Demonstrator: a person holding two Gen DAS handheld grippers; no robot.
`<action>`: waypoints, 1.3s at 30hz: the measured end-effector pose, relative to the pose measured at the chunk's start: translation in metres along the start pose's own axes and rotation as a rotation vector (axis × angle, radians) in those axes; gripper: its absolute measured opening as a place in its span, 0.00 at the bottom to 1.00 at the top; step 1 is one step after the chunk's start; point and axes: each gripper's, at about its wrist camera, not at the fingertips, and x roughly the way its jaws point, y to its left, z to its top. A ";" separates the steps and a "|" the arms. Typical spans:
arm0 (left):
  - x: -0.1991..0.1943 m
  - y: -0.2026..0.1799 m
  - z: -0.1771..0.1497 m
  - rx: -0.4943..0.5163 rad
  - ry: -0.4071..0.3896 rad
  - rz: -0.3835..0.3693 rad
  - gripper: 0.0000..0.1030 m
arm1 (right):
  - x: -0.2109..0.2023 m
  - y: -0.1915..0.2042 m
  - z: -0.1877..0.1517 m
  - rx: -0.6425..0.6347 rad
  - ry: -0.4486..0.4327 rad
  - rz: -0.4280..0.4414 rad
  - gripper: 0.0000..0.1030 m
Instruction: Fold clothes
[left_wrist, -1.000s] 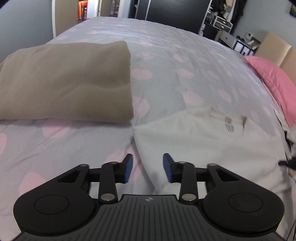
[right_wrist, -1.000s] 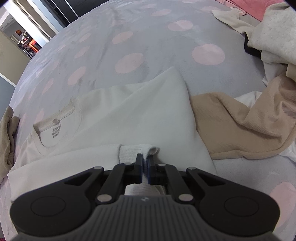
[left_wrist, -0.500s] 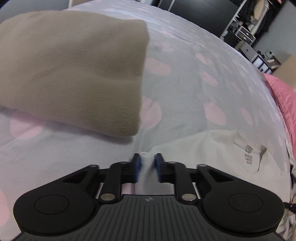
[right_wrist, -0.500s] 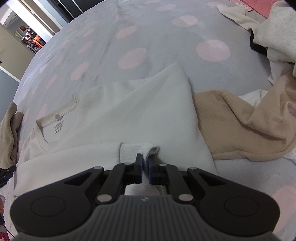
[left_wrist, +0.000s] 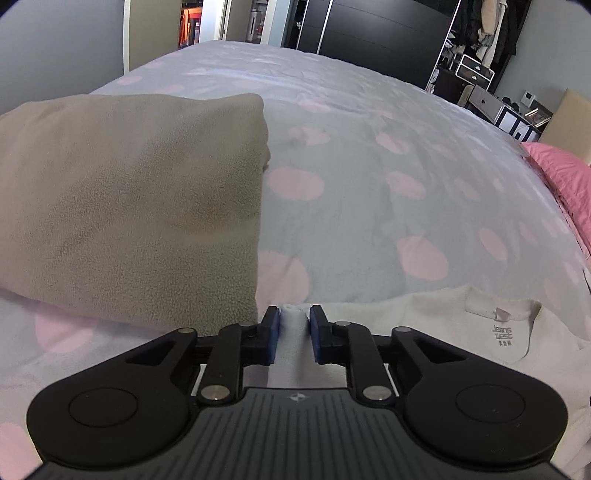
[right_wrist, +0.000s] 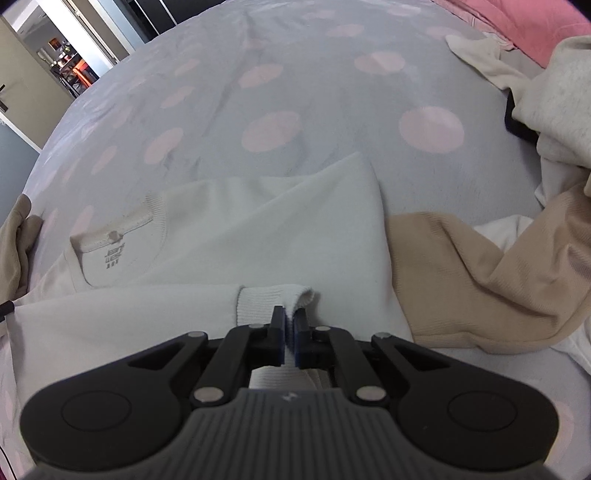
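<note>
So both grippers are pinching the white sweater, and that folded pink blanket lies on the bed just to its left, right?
Not quite: the folded blanket is tan, not pink, as the left wrist view shows. Both the left gripper and right gripper do pinch the white sweater.

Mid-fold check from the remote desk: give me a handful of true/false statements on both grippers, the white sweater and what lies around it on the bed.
1. The left gripper is open and holds nothing. False: it is shut on a fold of the white sweater.
2. The right gripper pinches the sweater's ribbed cuff. True.
3. The neck label is hidden. False: the collar lies open and the label shows in both views.
4. A folded taupe fleece lies on the bedspread next to the left gripper. True.
5. The beige ribbed garment is neatly folded. False: it lies crumpled beside the sweater.
</note>
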 end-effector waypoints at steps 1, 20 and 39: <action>-0.002 0.000 0.000 0.002 -0.005 0.003 0.21 | -0.001 -0.003 0.000 0.018 0.001 -0.001 0.08; -0.060 0.007 -0.061 0.040 0.137 0.000 0.50 | -0.011 -0.021 -0.047 0.047 0.077 0.072 0.08; -0.145 -0.014 -0.155 0.212 0.255 0.012 0.50 | -0.084 -0.004 -0.111 -0.330 0.069 0.041 0.38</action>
